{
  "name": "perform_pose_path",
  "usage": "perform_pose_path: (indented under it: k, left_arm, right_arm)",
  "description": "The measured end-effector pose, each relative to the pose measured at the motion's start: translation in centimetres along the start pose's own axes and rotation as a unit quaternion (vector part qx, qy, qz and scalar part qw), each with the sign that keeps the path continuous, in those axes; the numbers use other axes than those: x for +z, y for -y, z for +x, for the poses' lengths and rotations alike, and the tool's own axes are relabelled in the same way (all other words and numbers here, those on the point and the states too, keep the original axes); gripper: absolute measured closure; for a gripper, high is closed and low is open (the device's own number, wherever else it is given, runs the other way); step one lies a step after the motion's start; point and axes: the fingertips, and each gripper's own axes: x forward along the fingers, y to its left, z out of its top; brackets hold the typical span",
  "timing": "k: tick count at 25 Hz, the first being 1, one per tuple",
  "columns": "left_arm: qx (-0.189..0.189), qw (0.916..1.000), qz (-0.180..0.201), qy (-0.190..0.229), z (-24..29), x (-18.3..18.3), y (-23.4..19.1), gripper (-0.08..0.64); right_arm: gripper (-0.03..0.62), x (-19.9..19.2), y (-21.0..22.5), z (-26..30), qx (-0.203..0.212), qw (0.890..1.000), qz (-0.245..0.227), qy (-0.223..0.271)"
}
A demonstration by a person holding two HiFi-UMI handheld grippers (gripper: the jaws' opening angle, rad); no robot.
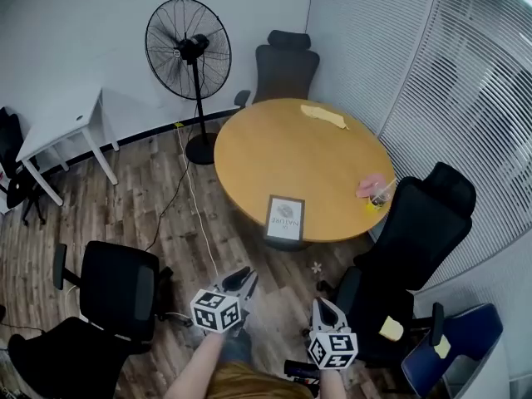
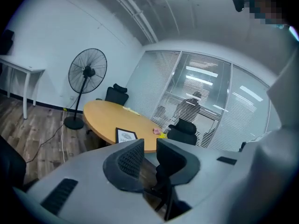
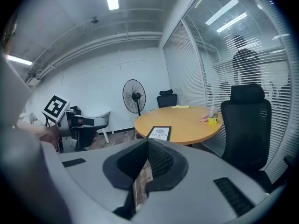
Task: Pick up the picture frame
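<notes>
frame: black-edged rectangular picture frame (image 1: 285, 218) flat at near edge of round wooden table (image 1: 332, 165), long axis near-to-far | left gripper (image 1: 247, 279): narrow gap, empty, likely nearer, frame far-right | right gripper (image 1: 326, 310): jaws together, empty, frame far-left

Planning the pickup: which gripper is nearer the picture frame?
Left, slightly: the left gripper is short of the picture frame, to its left; the right gripper farther back, to its right.
</notes>
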Motion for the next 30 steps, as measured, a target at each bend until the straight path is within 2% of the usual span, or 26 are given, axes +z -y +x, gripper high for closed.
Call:
perform_pose_path:
  k: [6,10,13,23,30]
  left_arm:
    - [-0.018,0.9992,-0.023,-0.027,6.4,3.5,-5.8,0.46]
    - [-0.048,0.9968,-0.036,-0.052,10.3,4.6,-8.8,0.457]
    - [-0.066,0.995,-0.046,-0.059,12.6,5.7,-10.5,0.457]
    - [-0.093,0.9907,-0.05,-0.086,17.1,6.4,-12.0,0.454]
    - [-0.098,0.9886,-0.057,-0.1,19.2,5.8,-12.1,0.446]
  right_arm:
    - [0.578,2.8,2.0,9.2,-0.019,1.0,0.013,-0.016]
    - [0.578,5.4,2.1,14.2,-0.017,0.999,0.035,-0.004]
    - [0.578,7.2,2.0,16.6,-0.025,0.999,0.028,0.003]
    - [0.578,7.6,4.1,19.5,-0.053,0.997,0.05,0.005]
    - [0.578,5.9,5.0,20.3,-0.056,0.996,0.064,-0.012]
